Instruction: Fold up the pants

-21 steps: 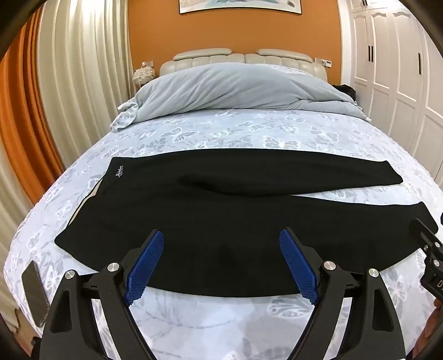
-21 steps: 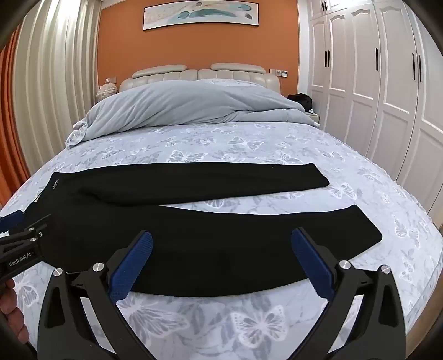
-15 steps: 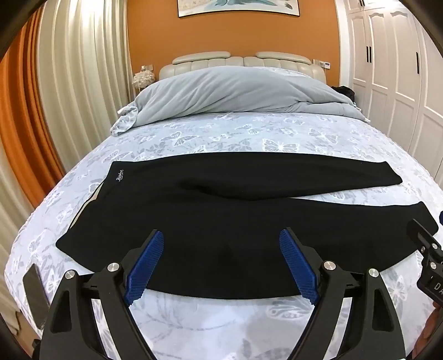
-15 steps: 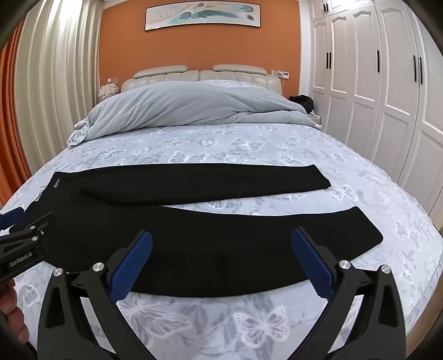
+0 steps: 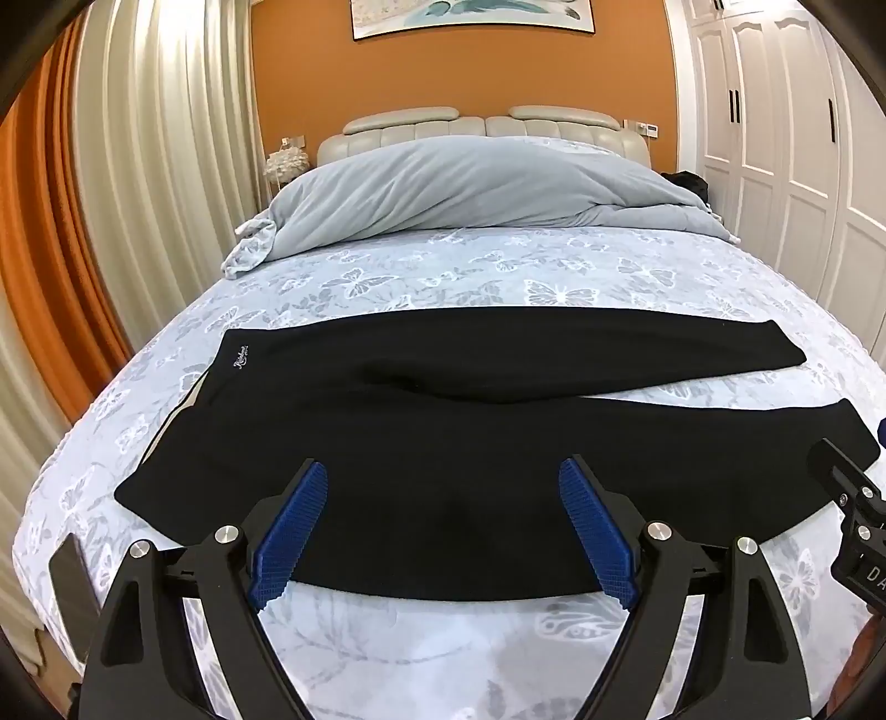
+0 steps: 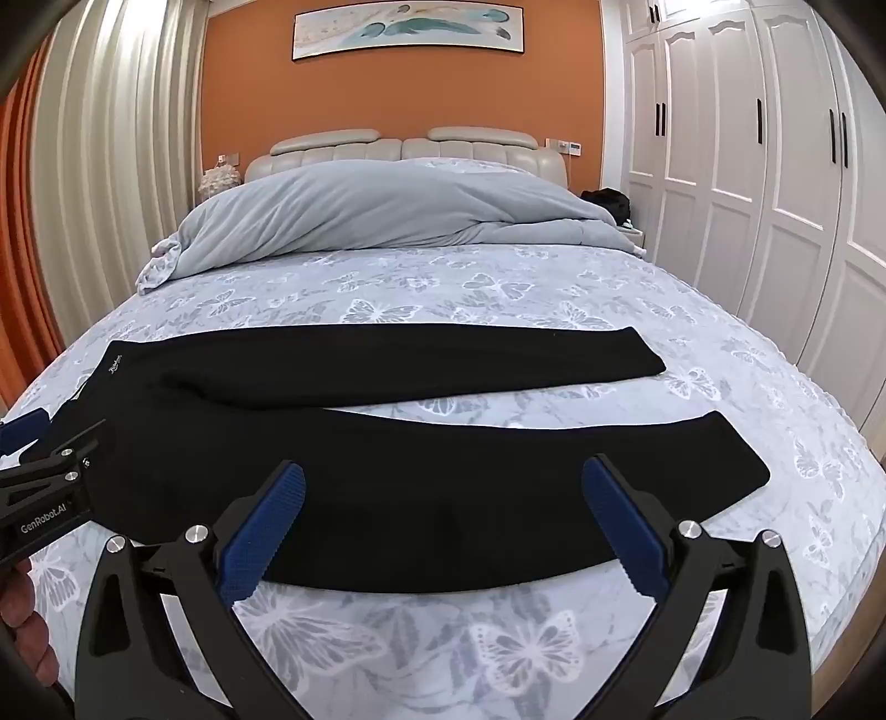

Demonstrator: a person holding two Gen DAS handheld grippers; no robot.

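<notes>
Hovering wide open, empty, left tool [image 5: 443,526] faces black pants [image 5: 470,437] spread flat across bed [image 5: 554,277], waistband left: ready for fold.
Right view: right tool [image 6: 443,526] equally splayed, empty, over near leg [image 6: 498,498]; legs parted, likely awaiting leg-over-leg fold.

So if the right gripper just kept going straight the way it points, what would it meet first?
Most likely the near leg of the black pants: the open right gripper points at it, nothing lies between. Depth is uncertain.

Butterfly-print bed [image 5: 554,653] [image 6: 498,288], grey duvet [image 5: 476,188] [image 6: 387,216] heaped at its head edge, dark phone [image 5: 69,581] at its near left corner, white wardrobe [image 6: 747,166], framed painting [image 6: 407,27]
</notes>
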